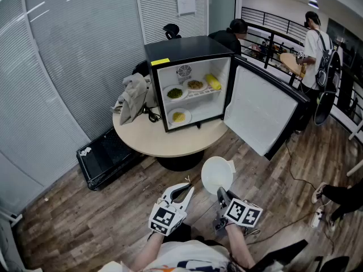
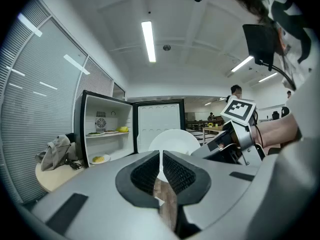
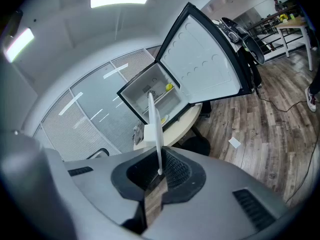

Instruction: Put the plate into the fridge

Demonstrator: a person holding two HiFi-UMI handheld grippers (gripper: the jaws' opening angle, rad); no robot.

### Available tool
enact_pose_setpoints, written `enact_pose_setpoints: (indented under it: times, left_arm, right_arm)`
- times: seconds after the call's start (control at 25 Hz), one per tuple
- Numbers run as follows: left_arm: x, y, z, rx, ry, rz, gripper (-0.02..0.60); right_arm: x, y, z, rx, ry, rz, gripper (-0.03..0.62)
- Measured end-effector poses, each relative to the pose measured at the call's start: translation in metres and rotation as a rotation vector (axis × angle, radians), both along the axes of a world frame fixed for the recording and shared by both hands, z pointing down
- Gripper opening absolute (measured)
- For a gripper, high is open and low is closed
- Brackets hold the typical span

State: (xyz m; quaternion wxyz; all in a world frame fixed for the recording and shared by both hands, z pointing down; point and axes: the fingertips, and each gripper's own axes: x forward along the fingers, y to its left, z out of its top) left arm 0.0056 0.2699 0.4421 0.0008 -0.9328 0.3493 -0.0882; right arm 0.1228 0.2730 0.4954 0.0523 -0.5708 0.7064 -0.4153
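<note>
A small black fridge (image 1: 190, 84) stands on a round table (image 1: 170, 143) with its door (image 1: 258, 109) swung open to the right. Its shelves hold several plates of food (image 1: 174, 93). My right gripper (image 1: 221, 194) is shut on the rim of an empty white plate (image 1: 216, 174), held over the floor in front of the table. In the right gripper view the plate (image 3: 155, 129) stands edge-on between the pads, pointing at the fridge (image 3: 150, 96). My left gripper (image 1: 189, 188) hovers just left of the plate, shut and empty; the plate (image 2: 175, 139) shows beyond its tips.
A crumpled grey cloth (image 1: 133, 98) lies on the table left of the fridge. A black case (image 1: 105, 157) sits on the wooden floor by the glass wall. People stand and sit by a railing (image 1: 272, 33) at the back right. A cable runs over the floor at right.
</note>
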Motion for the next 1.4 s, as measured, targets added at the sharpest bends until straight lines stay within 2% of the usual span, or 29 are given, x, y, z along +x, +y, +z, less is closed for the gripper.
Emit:
enact_pose_setpoints:
  times: [0.24,0.76,1.04,1.4]
  left_arm:
    - [0.0,-0.001,0.002,-0.007,-0.003,0.006,0.014]
    - [-0.012,-0.019,0.013,-0.034,-0.007,-0.001,0.014]
    - [-0.02,-0.051,0.013,-0.038,-0.003,0.006,0.014]
    - [-0.039,-0.116,0.007,-0.029,-0.006,0.035,0.014]
  right_arm:
    - [-0.001,-0.003,0.003,-0.002,-0.039,0.015,0.026]
    - [-0.013,-0.019,0.02,-0.052,-0.042,-0.001,0.026]
    - [-0.021,-0.051,0.021,-0.063,-0.038,0.001,0.026]
    - [-0.047,-0.115,0.017,-0.068,-0.037,0.009,0.026]
